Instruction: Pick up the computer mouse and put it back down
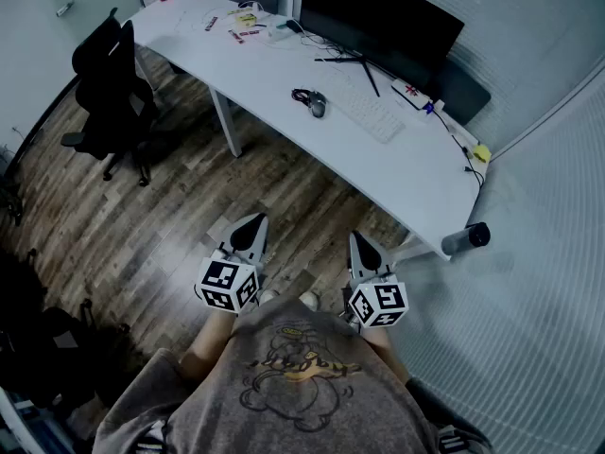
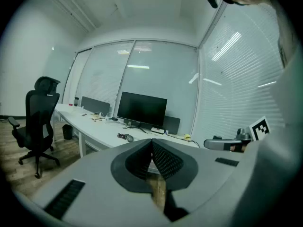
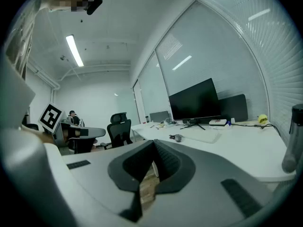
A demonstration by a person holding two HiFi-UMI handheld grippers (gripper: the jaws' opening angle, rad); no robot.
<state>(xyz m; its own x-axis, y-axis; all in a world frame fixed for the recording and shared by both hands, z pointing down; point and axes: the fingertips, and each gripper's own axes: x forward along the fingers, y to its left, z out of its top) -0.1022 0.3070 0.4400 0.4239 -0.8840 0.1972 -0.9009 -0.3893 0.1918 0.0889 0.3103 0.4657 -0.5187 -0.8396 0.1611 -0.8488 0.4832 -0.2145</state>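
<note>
Wood floor (image 1: pixel 189 206), white desk (image 1: pixel 284 69), monitor (image 1: pixel 378 22), mouse (image 1: pixel 318 108), left tool (image 1: pixel 253 223) and right tool (image 1: pixel 357 244) pressed together

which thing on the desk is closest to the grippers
The grey cylinder at the near end of the desk; the mouse and keyboard lie farther along.
</note>
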